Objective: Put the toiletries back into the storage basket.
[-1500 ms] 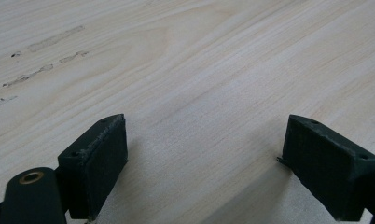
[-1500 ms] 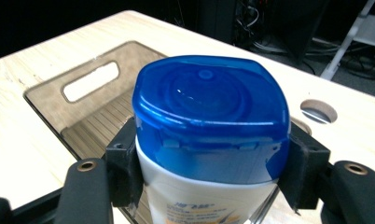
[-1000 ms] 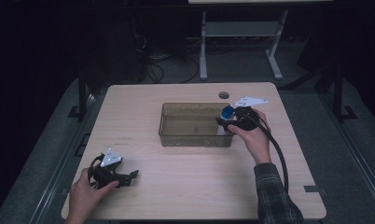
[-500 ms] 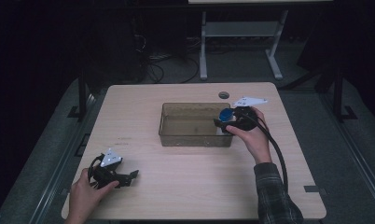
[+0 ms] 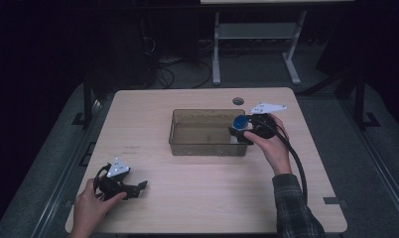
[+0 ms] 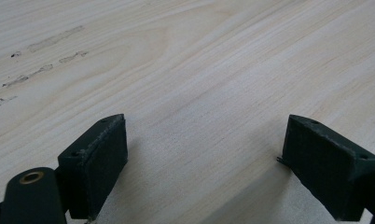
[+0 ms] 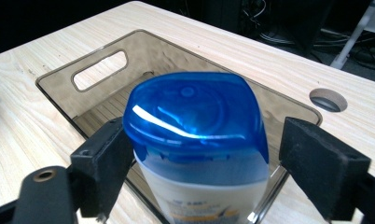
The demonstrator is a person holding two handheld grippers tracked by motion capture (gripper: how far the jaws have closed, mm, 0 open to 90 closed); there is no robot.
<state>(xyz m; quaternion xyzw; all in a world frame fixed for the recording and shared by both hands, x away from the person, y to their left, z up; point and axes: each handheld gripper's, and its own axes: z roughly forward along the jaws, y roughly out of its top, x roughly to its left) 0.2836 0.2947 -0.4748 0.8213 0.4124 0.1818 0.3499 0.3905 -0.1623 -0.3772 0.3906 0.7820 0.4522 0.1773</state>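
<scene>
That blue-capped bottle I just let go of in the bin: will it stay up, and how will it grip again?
The bottle stands tall at the bin's right end, so it probably tips if nudged. Its glossy blue cap looks slippery. The right gripper, jaws just opened, straddles it; the body below looks a safer grip.

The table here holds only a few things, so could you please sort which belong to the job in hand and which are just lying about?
Part of the job:
- blue-capped bottle, standing between the open jaws of the right gripper, which have just been opening
- clear brown bin the bottle stands in

Just lying about:
- left gripper, open and empty on the table
- round hole in the tabletop
</scene>
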